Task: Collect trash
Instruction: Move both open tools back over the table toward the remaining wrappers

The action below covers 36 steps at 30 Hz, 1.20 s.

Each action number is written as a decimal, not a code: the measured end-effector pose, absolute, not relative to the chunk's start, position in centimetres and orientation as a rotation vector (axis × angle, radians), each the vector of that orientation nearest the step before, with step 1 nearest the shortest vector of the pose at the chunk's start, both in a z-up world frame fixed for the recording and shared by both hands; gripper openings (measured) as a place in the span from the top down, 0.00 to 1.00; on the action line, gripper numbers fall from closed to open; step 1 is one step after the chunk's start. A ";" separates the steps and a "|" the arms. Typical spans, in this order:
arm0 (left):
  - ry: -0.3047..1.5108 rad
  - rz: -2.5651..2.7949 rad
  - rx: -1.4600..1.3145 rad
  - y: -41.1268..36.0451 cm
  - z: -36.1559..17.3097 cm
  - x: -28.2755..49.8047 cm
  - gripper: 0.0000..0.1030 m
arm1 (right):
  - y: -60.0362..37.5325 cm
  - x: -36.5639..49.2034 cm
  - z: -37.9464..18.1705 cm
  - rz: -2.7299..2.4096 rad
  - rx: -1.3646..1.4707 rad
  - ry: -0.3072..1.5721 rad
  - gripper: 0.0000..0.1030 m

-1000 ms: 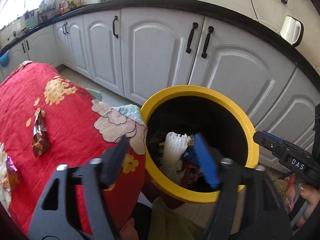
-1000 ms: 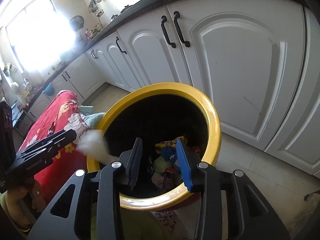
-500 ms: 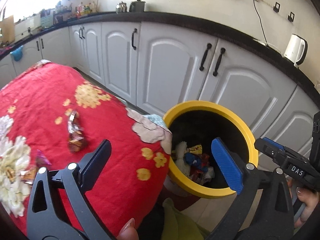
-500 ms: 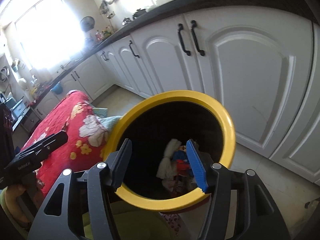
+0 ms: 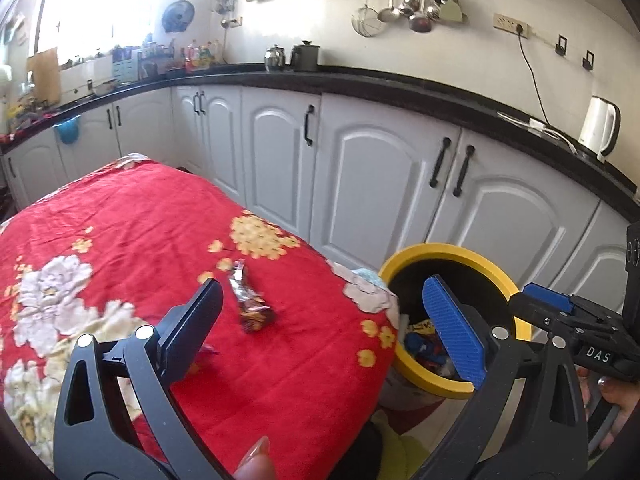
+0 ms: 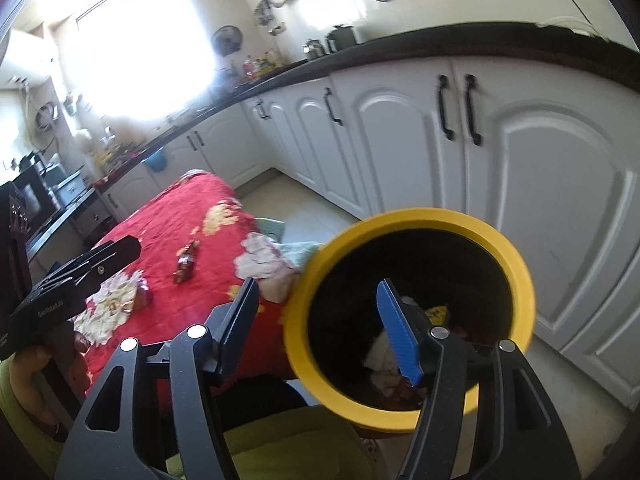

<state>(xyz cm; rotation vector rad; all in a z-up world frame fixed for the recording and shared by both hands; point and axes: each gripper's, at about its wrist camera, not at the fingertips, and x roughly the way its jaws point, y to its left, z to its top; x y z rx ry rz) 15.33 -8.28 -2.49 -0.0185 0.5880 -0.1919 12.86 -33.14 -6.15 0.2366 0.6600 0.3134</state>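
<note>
A yellow-rimmed bin (image 5: 448, 250) stands at the right edge of the red flowered table (image 5: 140, 220); it holds wrappers and a white crumpled piece. It also shows in the right wrist view (image 6: 520, 276). A brown snack wrapper (image 5: 250, 304) lies on the cloth, just beyond my left gripper (image 5: 320, 320), which is open and empty above the table's near edge. My right gripper (image 6: 316, 320) is open and empty, over the bin's left rim. In the right wrist view the brown wrapper (image 6: 186, 266) and a shiny pink wrapper (image 6: 142, 294) lie on the table.
White kitchen cabinets (image 5: 360, 168) with black handles run behind the table and bin. A black countertop (image 5: 400, 88) carries a white kettle (image 5: 598, 128) and pots. A tiled floor strip (image 6: 288, 200) separates table and cabinets.
Both grippers have risen and pulled back from over the bin. The left one swung left over the table and opened wider; the white piece now lies in the bin.
</note>
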 end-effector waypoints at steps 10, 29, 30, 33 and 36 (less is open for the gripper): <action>0.593 -0.118 -0.048 -3.1 -2.2 15.3 0.11 | -28.0 14.2 -4.5 0.410 0.181 0.654 0.41; 0.759 -0.182 0.029 2.5 -5.9 15.8 0.11 | -18.4 19.2 -5.0 0.571 0.092 0.743 0.41; 0.766 -0.184 0.029 2.6 -6.2 15.9 0.11 | -17.9 19.6 -5.4 0.577 0.087 0.758 0.41; 0.793 -0.193 0.031 3.1 -7.0 16.3 0.11 | -17.2 20.4 -6.0 0.586 0.077 0.784 0.41; 0.826 -0.201 0.055 3.1 -7.9 16.9 0.17 | -16.2 21.4 -6.8 0.595 0.069 0.811 0.43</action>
